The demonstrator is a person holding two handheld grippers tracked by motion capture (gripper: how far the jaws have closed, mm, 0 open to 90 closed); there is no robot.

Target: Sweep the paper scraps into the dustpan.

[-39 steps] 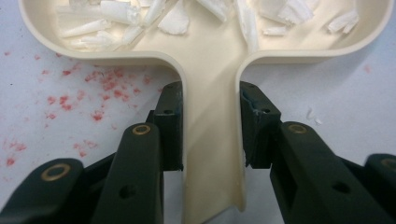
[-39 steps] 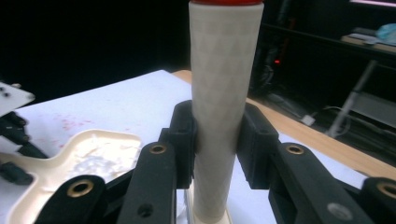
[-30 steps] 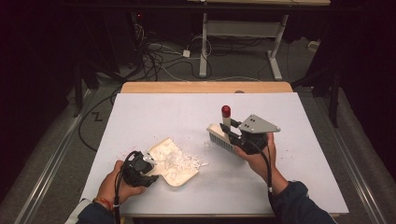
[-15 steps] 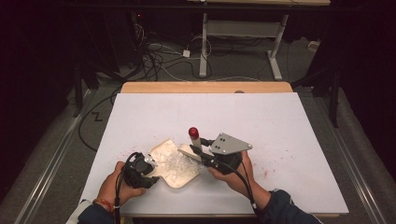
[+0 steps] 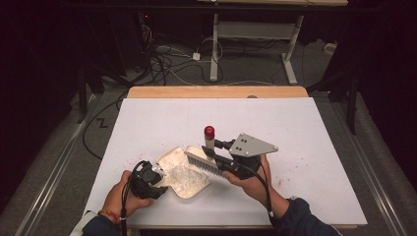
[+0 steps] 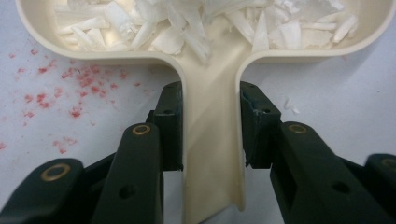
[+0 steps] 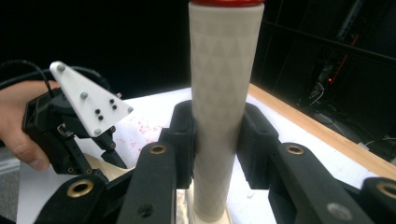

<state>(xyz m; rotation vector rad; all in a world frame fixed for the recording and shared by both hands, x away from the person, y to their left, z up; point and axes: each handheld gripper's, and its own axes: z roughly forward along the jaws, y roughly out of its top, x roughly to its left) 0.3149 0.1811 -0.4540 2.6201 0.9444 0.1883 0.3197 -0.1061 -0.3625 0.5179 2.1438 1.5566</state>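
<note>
On the white table top (image 5: pixel 305 137), near the person's edge, lay a cream plastic dustpan (image 5: pixel 186 172) with a heap of white shredded scraps (image 6: pixel 196 23) in its tray. The left gripper (image 5: pixel 156 173) had its two black jaws clamped on the dustpan's flat handle (image 6: pixel 212 140), one jaw pressed to each side of it, as the left gripper view showed plainly.

The right gripper (image 5: pixel 220 153) was closed on the pale, patterned, upright handle (image 7: pixel 225 93) of a small hand brush (image 5: pixel 204 160), a handle topped with a red cap (image 5: pixel 209 131). The brush's bristled head lay across the far rim of the dustpan, just above the scraps. Whether the bristles touched the tray could not be told.

Red specks (image 6: pixel 56 93) were scattered on the table beside the dustpan's left shoulder and also to the right of the person's right hand (image 5: pixel 248 183). A wooden strip (image 5: pixel 216 92) ran along the table's far edge. Beyond it the dark floor carried tangled cables (image 5: pixel 172 59) and the white legs of another table (image 5: pixel 290 54).
</note>
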